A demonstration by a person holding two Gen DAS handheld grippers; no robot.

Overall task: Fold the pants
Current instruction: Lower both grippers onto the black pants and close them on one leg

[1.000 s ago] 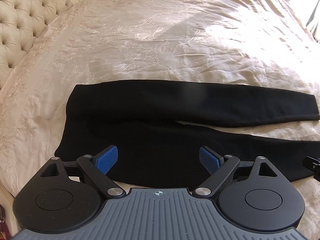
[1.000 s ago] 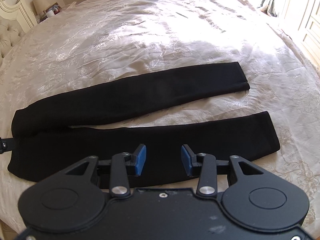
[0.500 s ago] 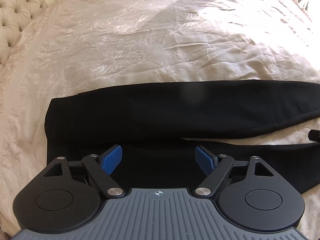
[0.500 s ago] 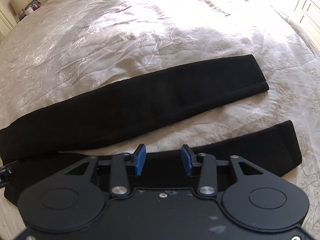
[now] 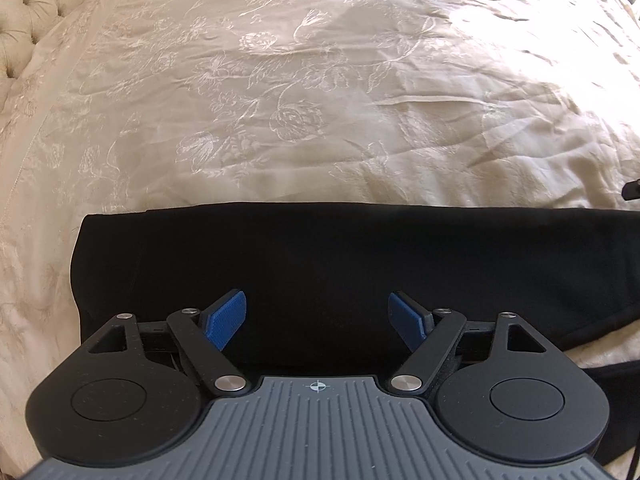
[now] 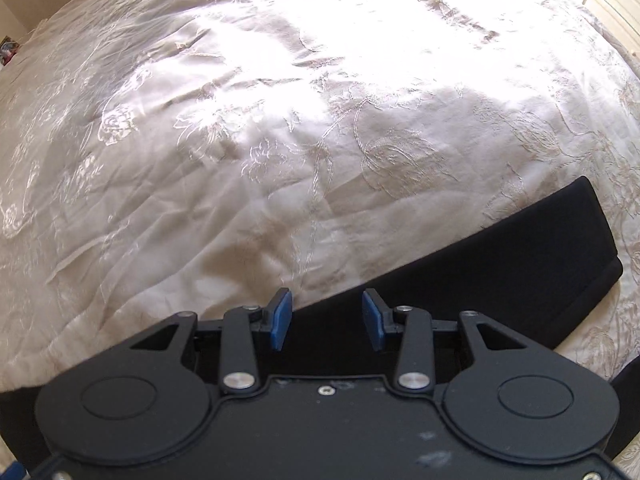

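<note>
— Where are the pants?
— The black pants (image 5: 340, 264) lie flat on the bed (image 5: 320, 100) (cream, embroidered).
— Your fingers?
— My left fingers (image 5: 225, 319), just narrowed, gape over the waist end, gripping nothing; my right fingers (image 6: 280, 318) are released above a leg.
</note>
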